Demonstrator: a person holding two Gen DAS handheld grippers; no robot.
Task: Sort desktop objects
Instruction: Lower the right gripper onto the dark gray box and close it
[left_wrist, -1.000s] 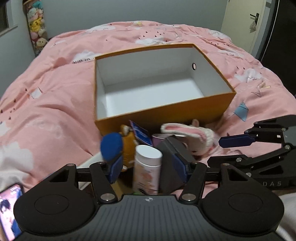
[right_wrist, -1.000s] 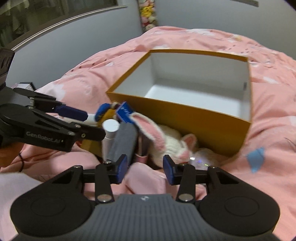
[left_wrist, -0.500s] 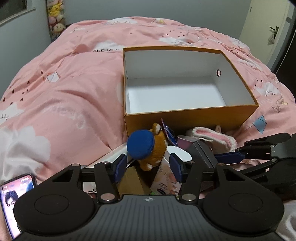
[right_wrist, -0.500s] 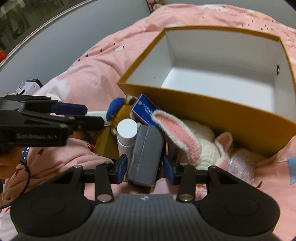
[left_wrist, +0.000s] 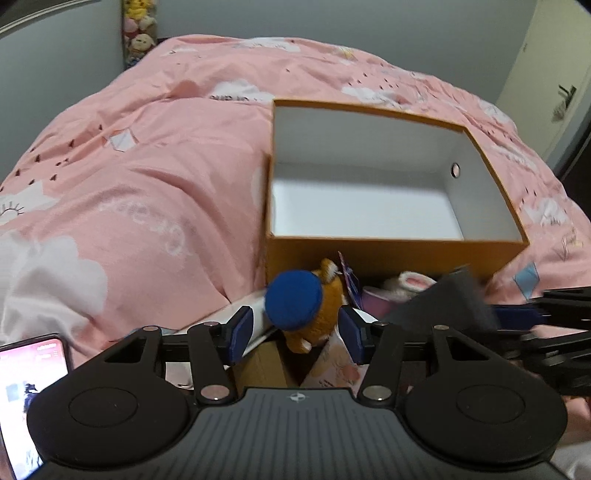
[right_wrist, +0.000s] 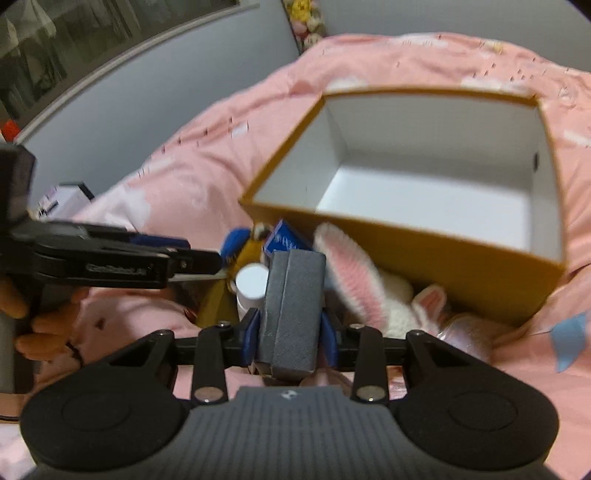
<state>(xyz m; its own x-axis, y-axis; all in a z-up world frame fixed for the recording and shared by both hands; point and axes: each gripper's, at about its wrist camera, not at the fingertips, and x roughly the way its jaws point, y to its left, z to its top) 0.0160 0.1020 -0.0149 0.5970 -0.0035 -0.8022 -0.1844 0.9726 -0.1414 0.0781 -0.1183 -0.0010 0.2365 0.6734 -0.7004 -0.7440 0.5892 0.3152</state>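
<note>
My right claw (right_wrist: 289, 332) pinches the grey case (right_wrist: 291, 314), lifted just at 6 o'clock of the orange box (right_wrist: 461, 254) on the pink bed (left_wrist: 147, 192). My left claw (left_wrist: 295, 334) is spread, the blue-capped plush (left_wrist: 306, 310) between its fingers.

Pink duvet (left_wrist: 155, 192) — lit phone (left_wrist: 29, 398) near corner; plush toys (left_wrist: 138, 33) by wall.

Home bedroom: bed (left_wrist: 155, 192) under pink cloud-print duvet (right_wrist: 207, 173), stuffed toys (left_wrist: 138, 31) stacked in wall corner, door (left_wrist: 554, 92) with handle at right.
</note>
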